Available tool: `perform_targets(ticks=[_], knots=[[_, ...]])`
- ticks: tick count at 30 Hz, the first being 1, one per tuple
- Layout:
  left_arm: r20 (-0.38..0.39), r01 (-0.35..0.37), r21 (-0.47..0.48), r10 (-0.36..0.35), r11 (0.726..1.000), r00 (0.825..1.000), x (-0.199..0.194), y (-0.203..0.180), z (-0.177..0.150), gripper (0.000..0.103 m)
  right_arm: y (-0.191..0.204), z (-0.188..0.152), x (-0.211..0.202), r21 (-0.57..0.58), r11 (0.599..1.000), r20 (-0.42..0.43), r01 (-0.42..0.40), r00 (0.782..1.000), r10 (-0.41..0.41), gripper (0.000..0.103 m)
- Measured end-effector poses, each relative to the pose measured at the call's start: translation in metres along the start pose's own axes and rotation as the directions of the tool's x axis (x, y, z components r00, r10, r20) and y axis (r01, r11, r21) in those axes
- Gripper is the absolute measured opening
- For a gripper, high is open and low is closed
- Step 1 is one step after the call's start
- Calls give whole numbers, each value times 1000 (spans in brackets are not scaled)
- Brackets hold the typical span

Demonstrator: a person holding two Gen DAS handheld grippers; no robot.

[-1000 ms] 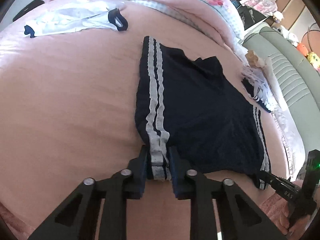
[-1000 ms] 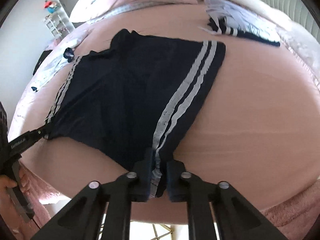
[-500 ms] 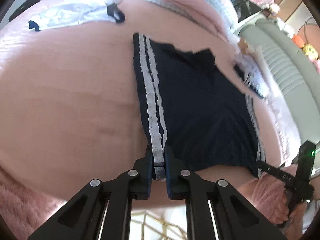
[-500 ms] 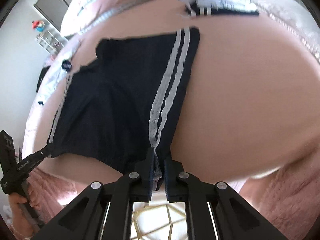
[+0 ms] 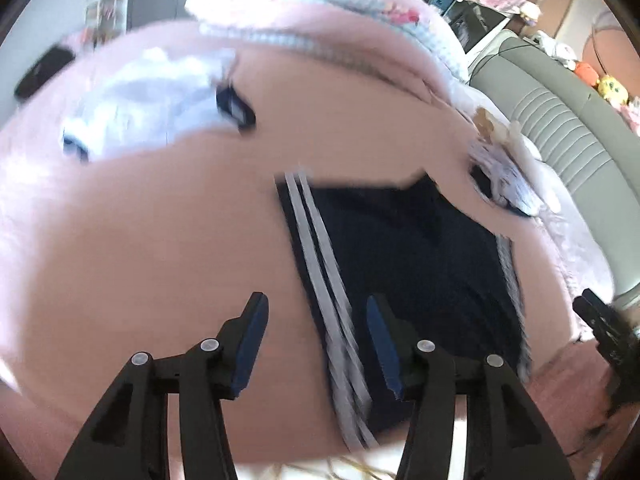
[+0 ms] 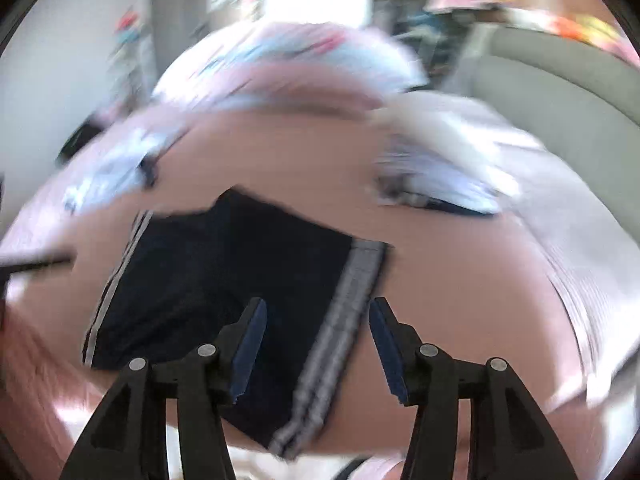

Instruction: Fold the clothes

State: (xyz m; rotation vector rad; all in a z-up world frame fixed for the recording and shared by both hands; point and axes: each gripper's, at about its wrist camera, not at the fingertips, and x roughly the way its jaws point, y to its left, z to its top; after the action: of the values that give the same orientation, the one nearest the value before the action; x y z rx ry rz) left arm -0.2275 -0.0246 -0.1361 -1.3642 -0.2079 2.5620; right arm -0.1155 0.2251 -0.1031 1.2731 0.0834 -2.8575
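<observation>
Navy striped shorts (image 5: 420, 264) lay flat on the pink bed (image 5: 160, 240) below my left tongs (image 5: 316, 344) and right tongs (image 6: 316, 344), both opening, gripping nothing; folding not yet begun.

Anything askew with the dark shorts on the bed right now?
Yes: the dark shorts lie with their near striped edge hanging over the pink bed's edge, released as both grippers' jaws are opening.

Left gripper (image 5: 318, 346) above bed's (image 5: 160, 260) near edge, jaws opening, clear of cloth. Dark shorts (image 5: 412, 264) flat below, white-striped side between fingers. White garment (image 5: 148, 100) toward far left corner. All blurred.
</observation>
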Motion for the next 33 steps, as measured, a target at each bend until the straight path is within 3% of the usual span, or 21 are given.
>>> perform_targets(ticks=[2,4,7,9,12,14,16,20,22,24,27,28,29,30,33], knots=[[-26,6,7,-6,1000,1000,28,9,20,47,7,30,34,-35,997,-47,-66,997,64,53],[-70,20,-3,-20,1000,997,60,17,37,39,18,60,70,-59,992,-90,-115,990,109,53],[-137,28,-14,-30,1000,990,101,25,47,37,42,91,122,-96,981,-148,-171,977,156,53],[-160,22,-8,-23,1000,987,119,28,48,37,60,101,148,-140,976,-179,-170,973,144,51],[-119,44,15,-42,999,992,127,29,50,39,85,111,191,-207,963,-236,-169,964,119,50],[-108,59,49,-53,997,993,131,26,51,48,95,114,216,-248,957,-263,-147,961,80,50],[-91,54,53,-49,997,995,134,25,52,49,96,111,241,-306,946,-281,-105,960,16,50],[-78,47,49,-43,998,996,136,20,52,53,74,112,245,-254,961,-244,-110,969,47,50],[-76,37,69,-31,997,997,136,16,52,53,54,114,244,-181,981,-209,-72,977,33,50],[-61,21,87,-16,996,998,136,12,51,53,35,115,245,-79,992,-211,-96,974,78,50],[-33,-2,120,6,993,999,140,9,53,52,22,114,239,-31,994,-206,-106,974,98,50],[-23,6,128,-3,992,1000,139,7,53,45,22,113,231,-43,995,-178,-92,981,83,50],[-15,21,133,-19,991,1000,137,7,53,22,22,113,224,-51,995,-150,-80,986,72,50],[-10,30,138,-29,990,1000,136,5,53,12,22,113,215,-40,995,-125,-91,988,86,50],[9,19,155,-20,988,1000,136,2,54,8,30,111,196,-47,989,-104,-143,985,137,50]])
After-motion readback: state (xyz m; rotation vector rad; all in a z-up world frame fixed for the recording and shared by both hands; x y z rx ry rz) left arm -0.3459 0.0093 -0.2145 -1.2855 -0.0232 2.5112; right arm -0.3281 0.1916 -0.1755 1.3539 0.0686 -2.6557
